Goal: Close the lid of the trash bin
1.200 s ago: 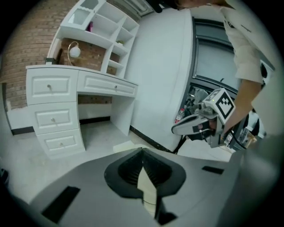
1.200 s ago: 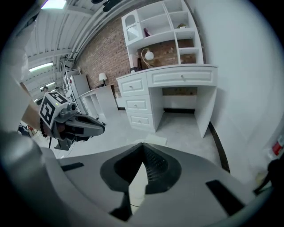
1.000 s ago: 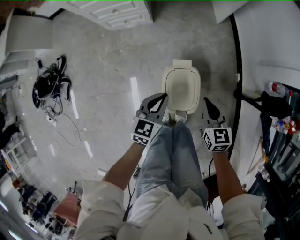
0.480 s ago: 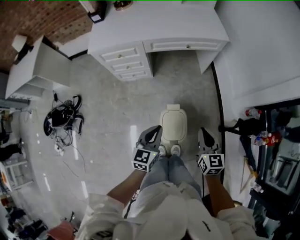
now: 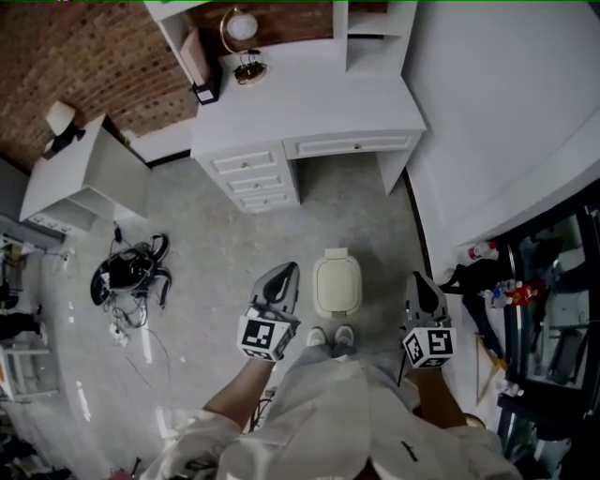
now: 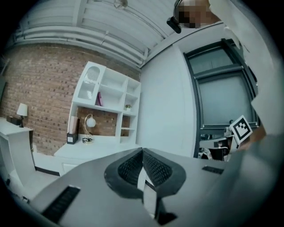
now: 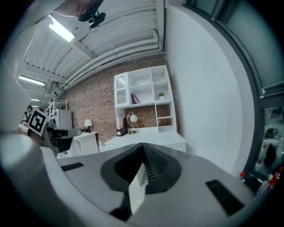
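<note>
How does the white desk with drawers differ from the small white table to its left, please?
The desk is clearly the bigger; the small table is narrow. The desk shows drawer fronts, while the small table shows only a plain side panel. The desk carries a globe lamp; the small table carries a shaded lamp. Both are white and stand by the brick wall.
</note>
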`<state>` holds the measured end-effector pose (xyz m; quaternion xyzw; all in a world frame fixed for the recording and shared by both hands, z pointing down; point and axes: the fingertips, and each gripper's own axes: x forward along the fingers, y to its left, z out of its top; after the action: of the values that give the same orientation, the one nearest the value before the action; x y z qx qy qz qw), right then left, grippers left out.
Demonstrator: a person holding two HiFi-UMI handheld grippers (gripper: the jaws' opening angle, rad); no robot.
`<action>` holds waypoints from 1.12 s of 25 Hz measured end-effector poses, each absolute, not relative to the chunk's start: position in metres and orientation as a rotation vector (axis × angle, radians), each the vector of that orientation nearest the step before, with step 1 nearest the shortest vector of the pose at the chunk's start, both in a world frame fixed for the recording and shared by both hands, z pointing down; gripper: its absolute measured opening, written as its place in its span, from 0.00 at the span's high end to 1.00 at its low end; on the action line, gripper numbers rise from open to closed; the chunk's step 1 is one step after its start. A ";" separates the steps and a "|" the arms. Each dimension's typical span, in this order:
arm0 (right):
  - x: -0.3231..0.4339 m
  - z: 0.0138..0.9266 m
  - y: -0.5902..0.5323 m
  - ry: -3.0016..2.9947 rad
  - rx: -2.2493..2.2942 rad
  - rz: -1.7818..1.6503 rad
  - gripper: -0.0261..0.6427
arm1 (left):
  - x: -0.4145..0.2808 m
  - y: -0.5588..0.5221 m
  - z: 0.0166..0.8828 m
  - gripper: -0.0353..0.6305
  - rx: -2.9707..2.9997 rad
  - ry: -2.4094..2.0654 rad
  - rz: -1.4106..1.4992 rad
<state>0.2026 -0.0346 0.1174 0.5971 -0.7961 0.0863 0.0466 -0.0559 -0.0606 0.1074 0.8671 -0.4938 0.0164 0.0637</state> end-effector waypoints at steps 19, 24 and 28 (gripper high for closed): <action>0.231 0.074 -0.008 -2.504 1.917 0.256 0.93 | -0.077 -0.033 0.051 0.91 2.611 -1.685 -0.087; 0.229 0.076 -0.007 -2.498 1.914 0.280 0.94 | -0.078 -0.032 0.047 0.91 2.610 -1.702 -0.095; 0.228 0.075 -0.008 -2.503 1.907 0.276 0.94 | -0.077 -0.031 0.044 0.91 2.617 -1.703 -0.095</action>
<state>0.2277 -0.0077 0.0754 0.6036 -0.7924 0.0874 -0.0088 -0.0774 -0.0310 0.0442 0.8377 -0.5452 -0.0303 0.0091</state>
